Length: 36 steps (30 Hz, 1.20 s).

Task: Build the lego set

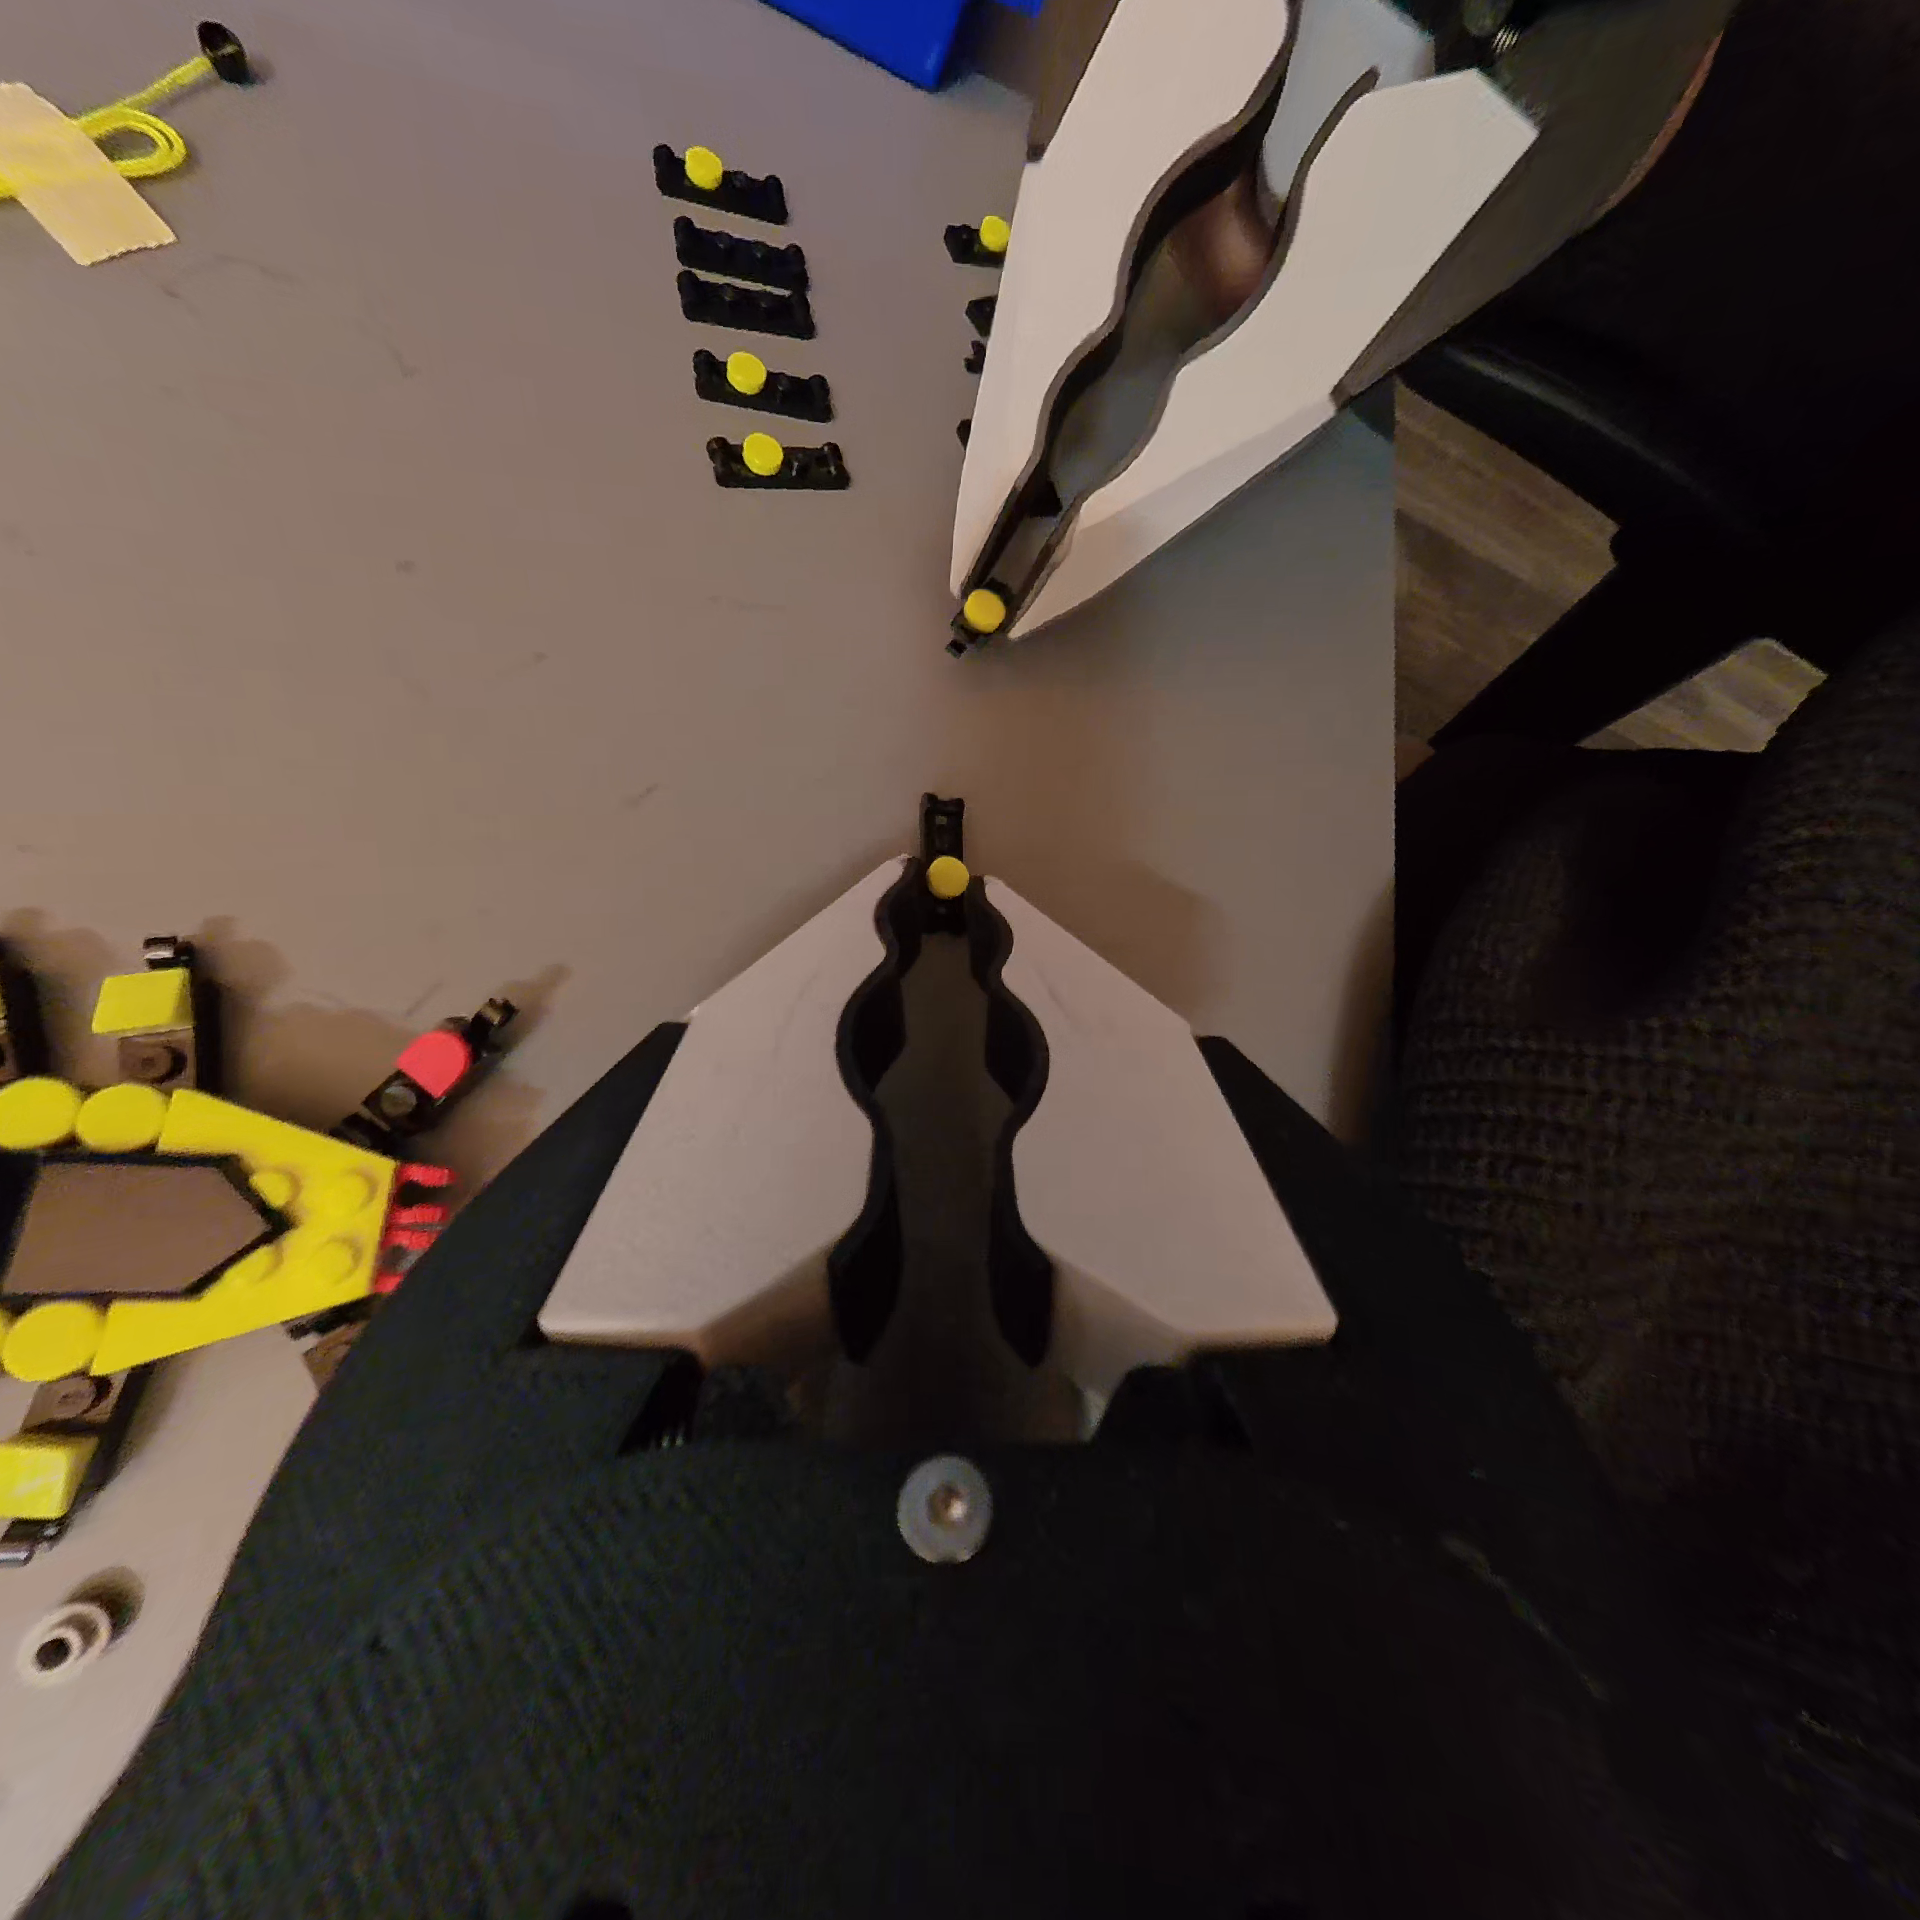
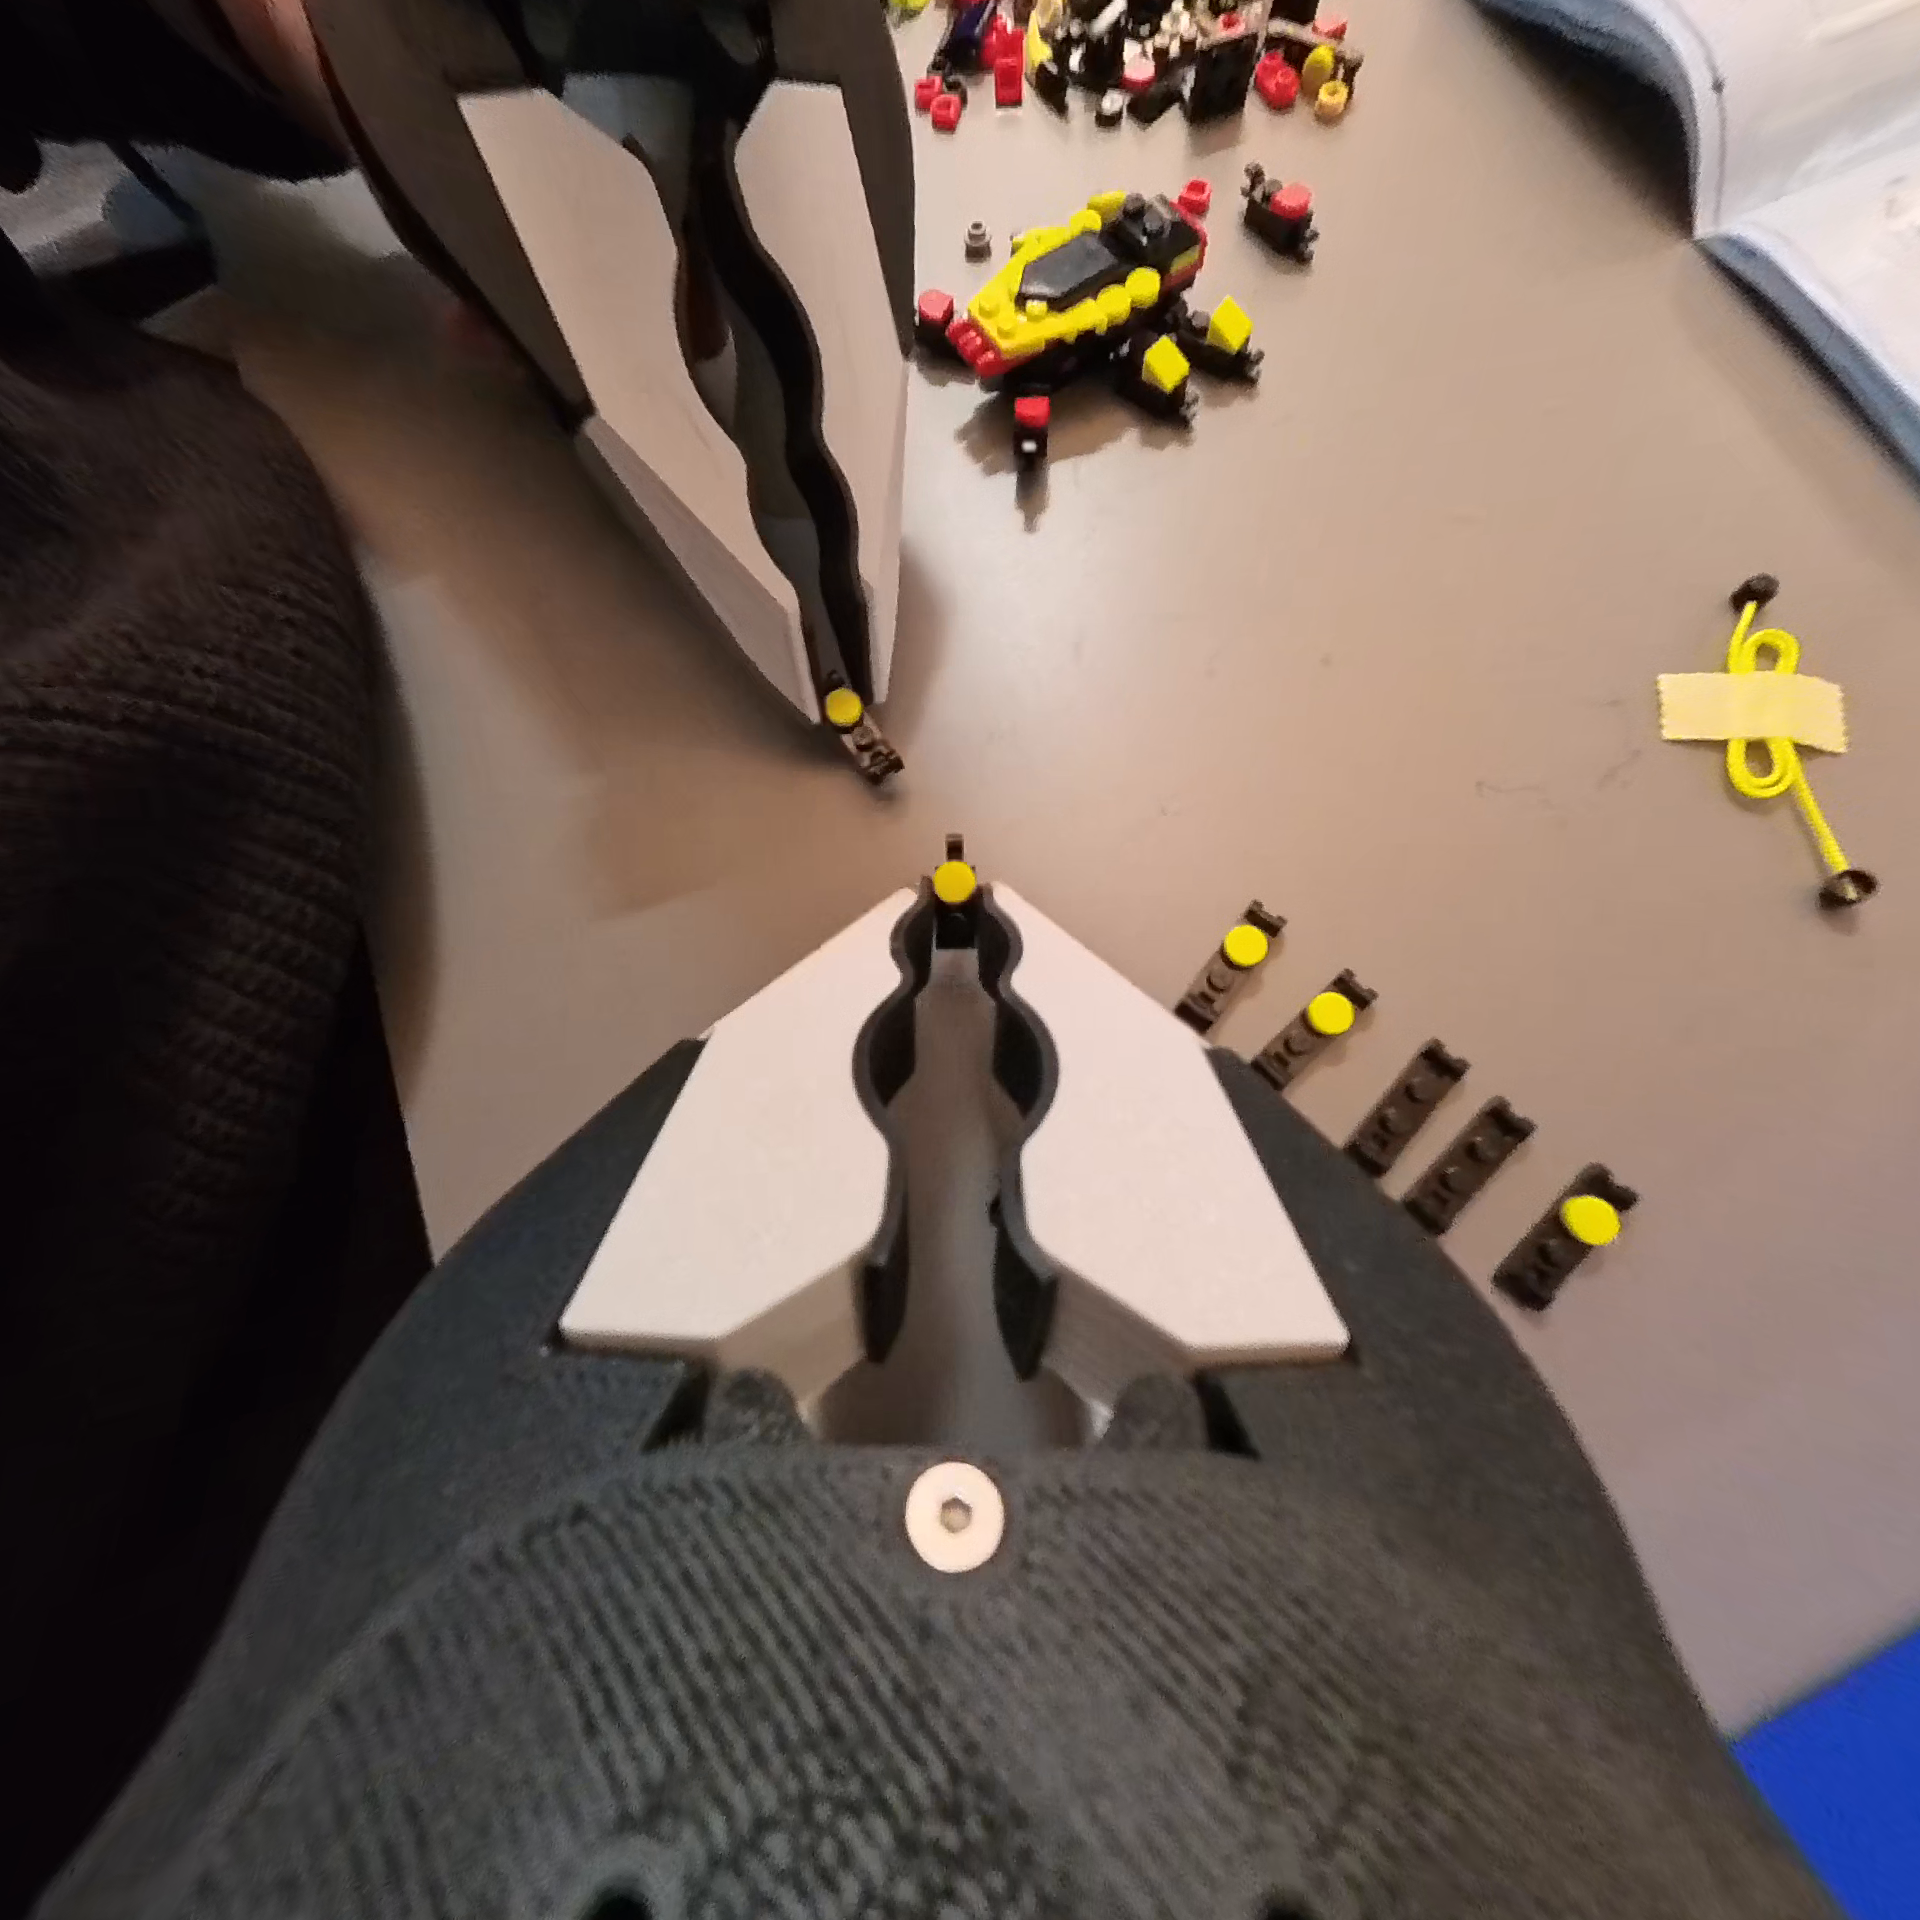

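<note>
My left gripper (image 1: pixel 945 883) is shut on a thin black plate with a yellow round stud (image 1: pixel 945 876), held above the grey table. My right gripper (image 2: pixel 954 894) is shut on a like black plate with a yellow stud (image 2: pixel 953 881). The two held pieces face each other tip to tip, a short gap apart. The right gripper shows in the left wrist view (image 1: pixel 987 613); the left gripper shows in the right wrist view (image 2: pixel 847 717). A part-built yellow, black and red lego model (image 2: pixel 1091 291) sits farther off on the table, also in the left wrist view (image 1: pixel 187 1226).
Several black plates, some with yellow studs, lie in a row (image 1: pixel 753 312), (image 2: pixel 1413 1101). A yellow string under tape (image 2: pixel 1756 717) lies at the right. A pile of loose bricks (image 2: pixel 1132 52) is at the far edge. The table edge (image 1: pixel 1392 727) and a dark sleeve (image 2: pixel 156 831) are close. There is about 5 cm between the tips of the two grippers. The row (image 1: pixel 753 312) sits 9 cm or so from the ends of my right fingers. It turns up in the right wrist view (image 2: pixel 1392 1108) as well.
</note>
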{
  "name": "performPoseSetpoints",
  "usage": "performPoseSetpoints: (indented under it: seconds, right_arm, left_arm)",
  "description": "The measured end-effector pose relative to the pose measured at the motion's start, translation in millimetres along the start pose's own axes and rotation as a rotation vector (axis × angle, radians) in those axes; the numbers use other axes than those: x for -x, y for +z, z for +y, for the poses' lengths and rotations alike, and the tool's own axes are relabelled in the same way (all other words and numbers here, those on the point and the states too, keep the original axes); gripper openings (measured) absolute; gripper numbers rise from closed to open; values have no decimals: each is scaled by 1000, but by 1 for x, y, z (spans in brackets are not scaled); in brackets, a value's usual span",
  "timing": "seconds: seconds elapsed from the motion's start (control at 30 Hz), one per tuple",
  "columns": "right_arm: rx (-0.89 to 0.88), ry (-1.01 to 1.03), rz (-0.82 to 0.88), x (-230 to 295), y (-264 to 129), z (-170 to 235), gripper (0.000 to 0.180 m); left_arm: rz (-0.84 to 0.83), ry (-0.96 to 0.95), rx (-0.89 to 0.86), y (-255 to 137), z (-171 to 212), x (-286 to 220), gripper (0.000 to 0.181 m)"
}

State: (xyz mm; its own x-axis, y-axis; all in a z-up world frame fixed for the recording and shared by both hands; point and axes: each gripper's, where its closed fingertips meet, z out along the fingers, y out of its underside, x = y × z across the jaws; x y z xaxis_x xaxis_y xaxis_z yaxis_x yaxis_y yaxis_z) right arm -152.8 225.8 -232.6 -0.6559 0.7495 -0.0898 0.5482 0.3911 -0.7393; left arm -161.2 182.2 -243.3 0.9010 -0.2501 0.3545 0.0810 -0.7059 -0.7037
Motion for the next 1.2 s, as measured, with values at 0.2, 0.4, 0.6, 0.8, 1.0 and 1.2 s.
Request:
performPoseSetpoints:
  seconds: [0.2, 0.4, 0.6, 0.8, 1.0, 1.2]
  right_arm:
    - [-19, -12, -3, 4, 0, -6, 6]
    - [-61, -6, -25, 11, 0, -18, 6]
    - [-18, -18, -22, 11, 6, -10, 6]
    - [-26, -9, -38, 13, 8, -13, 6]
    - [-42, 2, -43, 13, 9, -17, 6]
    - [-27, -2, -16, 7, 12, -14, 6]
  left_arm:
    - [-14, 28, 27, -4, 6, 5, 7]
    - [0, 30, 46, -3, 9, 4, 7]
    - [2, 40, 51, -4, 10, 5, 7]
    - [11, 33, 53, -4, 9, 4, 7]
    - [3, 40, 55, -5, 9, 6, 7]
    - [-10, 43, 58, -9, 9, 13, 7]
